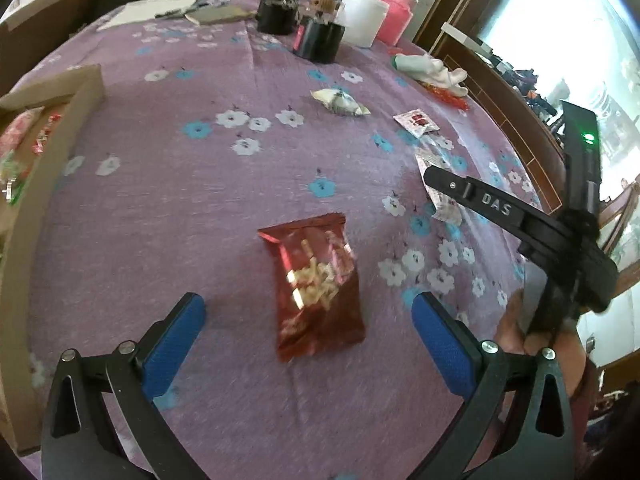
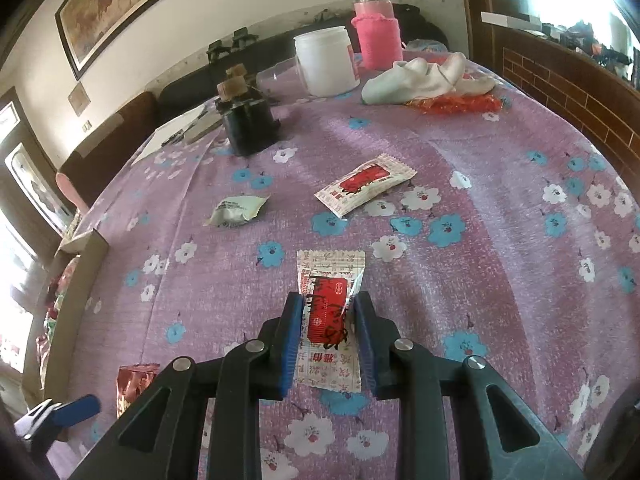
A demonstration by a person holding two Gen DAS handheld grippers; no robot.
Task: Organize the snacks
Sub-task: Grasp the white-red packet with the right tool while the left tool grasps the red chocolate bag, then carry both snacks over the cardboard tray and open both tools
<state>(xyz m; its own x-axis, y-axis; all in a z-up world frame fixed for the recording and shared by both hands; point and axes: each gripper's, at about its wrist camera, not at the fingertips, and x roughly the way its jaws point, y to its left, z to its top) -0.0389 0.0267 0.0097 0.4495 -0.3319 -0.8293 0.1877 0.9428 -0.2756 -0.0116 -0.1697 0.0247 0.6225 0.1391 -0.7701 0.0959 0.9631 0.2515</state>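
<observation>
A red foil snack bag (image 1: 316, 284) lies flat on the purple flowered tablecloth (image 1: 200, 208). My left gripper (image 1: 308, 300) stands open around it, one blue pad on each side, both well clear of the bag. In the right wrist view my right gripper (image 2: 329, 300) is shut on a white and red snack packet (image 2: 330, 268). Its blue pads squeeze the packet's long edges so that they curl upward, and the packet still rests on the cloth. A second white and red packet (image 2: 364, 184) and a pale wrapped snack (image 2: 238, 210) lie farther back.
An open cardboard box (image 1: 60, 140) with several snacks inside stands at the table's left edge. At the back are black jars (image 1: 318, 38), a white tub (image 1: 362, 16), a pink bottle (image 1: 396, 12) and a white cloth (image 2: 424, 78). Wooden furniture (image 2: 568, 92) borders the right side.
</observation>
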